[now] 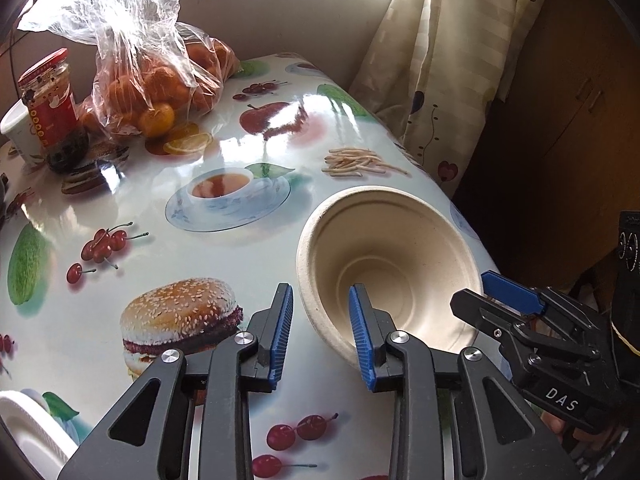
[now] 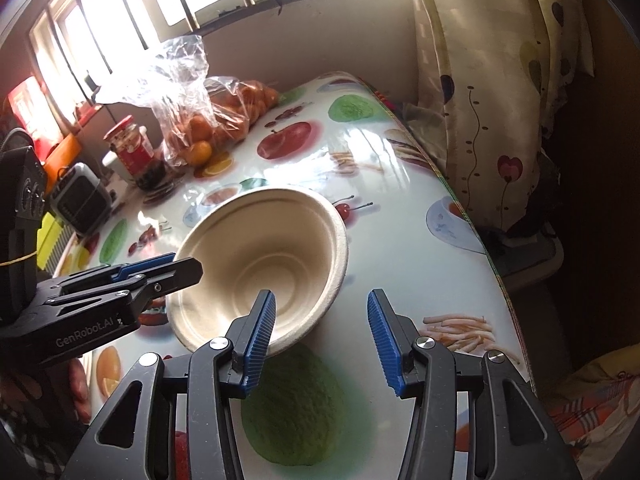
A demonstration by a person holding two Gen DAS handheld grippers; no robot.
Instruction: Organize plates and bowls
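Observation:
A beige paper bowl rests tilted on the fruit-print table, also in the right wrist view. My left gripper is open with its jaws astride the bowl's near-left rim, right finger inside the bowl. My right gripper is open, its left finger over the bowl's near rim and its right finger outside. Each gripper shows in the other's view, right gripper at the bowl's right edge, left gripper at its left edge. A white plate peeks in at the bottom left.
A bag of oranges, a red-lidded jar and a white cup stand at the far left. The table edge runs along the right beside a curtain. A small grey device sits at the left.

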